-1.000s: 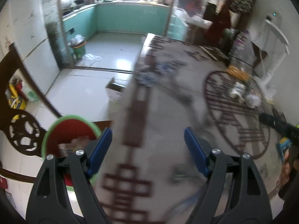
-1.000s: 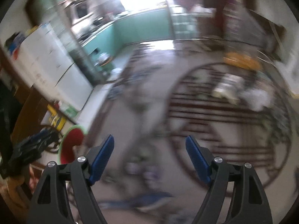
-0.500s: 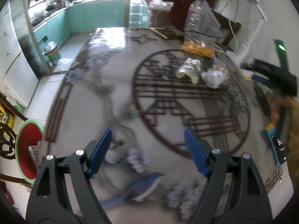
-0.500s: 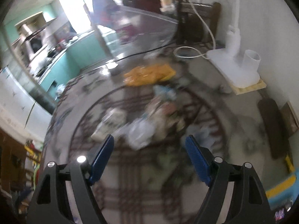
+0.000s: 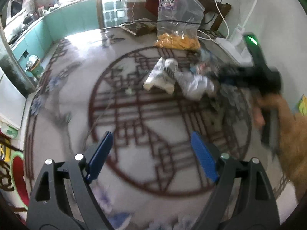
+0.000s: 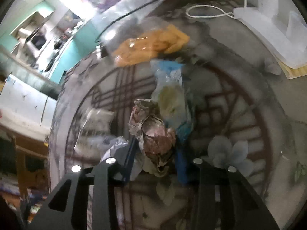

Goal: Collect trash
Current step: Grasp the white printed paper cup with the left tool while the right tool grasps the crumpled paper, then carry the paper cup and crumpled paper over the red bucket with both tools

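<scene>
A pile of trash lies near the middle of the patterned table (image 5: 76, 80). It holds a white crumpled packet (image 5: 163, 74) and a silvery bag (image 5: 193, 84). My left gripper (image 5: 150, 136) hovers over bare tabletop short of the pile, its jaws opening with nothing between them. My right gripper (image 6: 156, 145) is down in the pile, its jaws closing on a crumpled brownish wrapper (image 6: 153, 134) that fills the gap between the blue pads. Beyond the wrapper lies a blue-and-white plastic bag (image 6: 172, 95). In the left wrist view the right gripper (image 5: 222, 72) is a dark blur at the pile's right edge.
A clear bag of orange snacks (image 5: 176, 38) stands behind the pile with a plastic bottle. A white lamp base (image 6: 268, 38) and cable sit at the far right. A red bin with a green rim (image 5: 18, 174) stands on the floor at the lower left.
Both grippers swung from the bin side of the table across to the trash pile. The right jaws went from wide apart to closed around the crumpled wrapper. The left jaws widened slightly.
</scene>
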Tool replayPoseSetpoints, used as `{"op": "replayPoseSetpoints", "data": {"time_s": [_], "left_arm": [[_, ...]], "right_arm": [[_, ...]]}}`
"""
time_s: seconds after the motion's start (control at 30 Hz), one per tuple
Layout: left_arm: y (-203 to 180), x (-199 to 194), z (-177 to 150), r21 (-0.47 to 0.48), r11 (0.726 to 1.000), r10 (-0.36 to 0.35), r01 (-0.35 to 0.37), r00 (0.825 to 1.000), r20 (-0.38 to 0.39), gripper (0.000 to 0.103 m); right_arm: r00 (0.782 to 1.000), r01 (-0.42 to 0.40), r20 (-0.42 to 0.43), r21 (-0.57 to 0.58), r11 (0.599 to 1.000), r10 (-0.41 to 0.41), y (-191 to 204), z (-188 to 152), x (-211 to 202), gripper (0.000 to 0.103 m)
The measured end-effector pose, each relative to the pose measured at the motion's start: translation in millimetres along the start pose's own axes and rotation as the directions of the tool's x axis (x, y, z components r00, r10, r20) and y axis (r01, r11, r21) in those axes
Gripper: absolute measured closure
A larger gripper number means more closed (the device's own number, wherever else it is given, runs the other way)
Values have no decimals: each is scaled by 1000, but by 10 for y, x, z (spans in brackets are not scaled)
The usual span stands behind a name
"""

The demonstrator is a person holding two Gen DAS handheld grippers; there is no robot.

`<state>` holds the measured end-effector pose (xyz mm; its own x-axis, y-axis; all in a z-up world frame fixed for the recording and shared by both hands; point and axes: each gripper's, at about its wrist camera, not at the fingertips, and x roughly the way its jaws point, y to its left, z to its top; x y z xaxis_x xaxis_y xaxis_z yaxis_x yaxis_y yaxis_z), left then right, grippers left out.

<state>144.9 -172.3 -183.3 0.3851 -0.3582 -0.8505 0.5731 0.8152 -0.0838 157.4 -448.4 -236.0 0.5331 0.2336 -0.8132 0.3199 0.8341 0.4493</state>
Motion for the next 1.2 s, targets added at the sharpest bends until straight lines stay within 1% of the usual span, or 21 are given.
{"op": "replayPoseSetpoints", "data": {"time_s": [0.07,0.13,0.27,0.33,0.4,0.47,0.53,0.6,0.63,0.67,0.73,0.83,0.87,0.93,1.07,1.13,1.2], "left_arm": [[-4,139,220,1,1000,-7,7,1000,11,22],[-14,322,477,12,1000,-15,14,1000,18,22],[-82,733,919,33,999,-27,26,1000,14,22],[-136,984,1093,36,999,-28,28,1000,-9,22],[-187,1185,1170,47,998,-33,35,999,-43,22],[-242,1401,1179,64,997,-32,37,996,-86,22],[-236,1549,1144,45,998,-43,49,991,-123,22],[-186,1659,1095,-2,998,-63,63,986,-153,38],[-167,1675,1078,-19,997,-72,69,985,-154,38],[-156,1650,1064,-29,997,-74,71,988,-138,39],[-156,1603,1039,-26,996,-86,83,987,-134,40],[-128,1424,1014,-19,996,-84,83,993,-80,40],[-105,1288,999,-28,996,-87,86,995,-52,40],[-93,1097,985,-31,996,-87,87,996,-20,40],[-103,569,847,6,998,-56,56,997,55,40],[-87,340,773,9,999,-48,48,996,76,40],[-72,78,618,2,999,-48,48,995,89,40]], "right_arm": [[1000,-31,4,-1,1000,31,-25,-182,-137,68],[999,-40,17,-1,999,40,-54,-322,-261,68],[997,-31,74,44,999,28,-203,-607,-566,67],[996,-27,88,76,997,20,-295,-687,-651,67],[995,-17,95,99,995,7,-360,-723,-699,67],[995,-1,99,114,994,-10,-401,-750,-726,66],[995,10,101,121,993,-22,-415,-759,-742,66],[994,13,103,120,993,-26,-412,-755,-744,66],[994,16,106,116,993,-28,-395,-752,-746,66],[994,19,106,108,994,-30,-369,-742,-736,66],[993,30,109,86,996,-39,-307,-718,-716,66],[992,35,117,43,998,-40,-170,-678,-691,65],[991,33,126,29,999,-36,-113,-671,-706,65],[989,30,146,4,1000,-31,3,-663,-746,65],[982,16,188,-43,999,-7,287,-676,-905,65],[980,14,199,-72,997,0,428,-702,-978,65],[978,19,209,-101,995,3,566,-749,-1049,65]]}}
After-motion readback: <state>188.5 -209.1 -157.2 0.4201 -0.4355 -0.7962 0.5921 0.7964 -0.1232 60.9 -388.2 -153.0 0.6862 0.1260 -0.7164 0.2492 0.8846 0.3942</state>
